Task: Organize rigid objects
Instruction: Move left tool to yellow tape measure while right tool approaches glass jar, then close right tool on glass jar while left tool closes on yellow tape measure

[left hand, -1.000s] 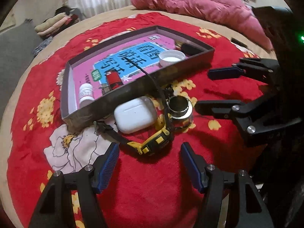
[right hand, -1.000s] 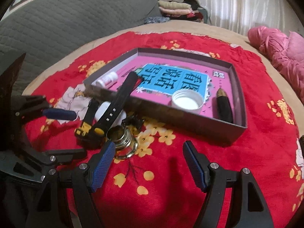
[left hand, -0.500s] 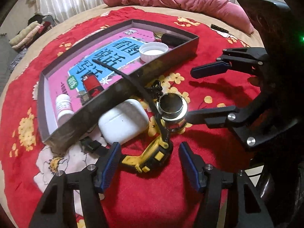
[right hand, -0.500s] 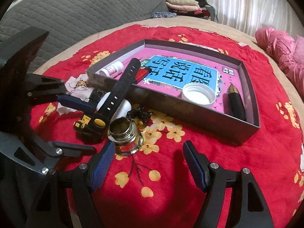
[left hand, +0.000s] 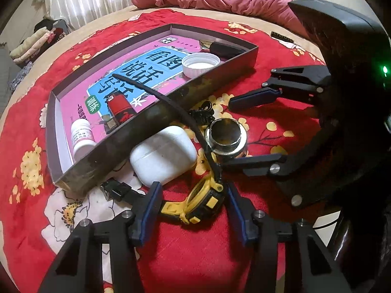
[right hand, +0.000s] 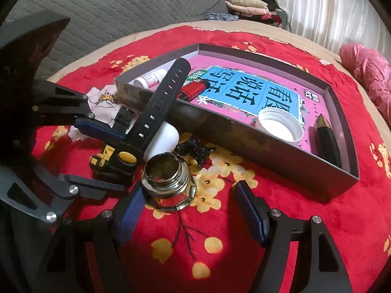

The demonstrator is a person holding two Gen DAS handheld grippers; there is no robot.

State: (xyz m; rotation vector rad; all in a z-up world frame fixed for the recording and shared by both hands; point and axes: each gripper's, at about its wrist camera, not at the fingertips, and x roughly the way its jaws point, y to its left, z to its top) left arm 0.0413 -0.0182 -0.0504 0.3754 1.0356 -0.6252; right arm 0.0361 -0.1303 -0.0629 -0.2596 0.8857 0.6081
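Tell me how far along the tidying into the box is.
Done: white cap, red lighter, pill bottle and black pen lie in the box. In hand: left tool closing around the yellow watch. Left: earbud case, metal fitting, black clip.

A yellow-and-black watch (left hand: 200,202) lies on the red bedspread, one strap leaning up over the wall of the grey tray (left hand: 220,73). Just beside it sit a white earbud case (left hand: 163,155) and a shiny metal fitting (right hand: 168,183), upright. In the tray lie a white cap (left hand: 200,64), a small white bottle (left hand: 81,138), a red lighter (left hand: 121,107) and, perhaps, a dark pen (right hand: 327,139).
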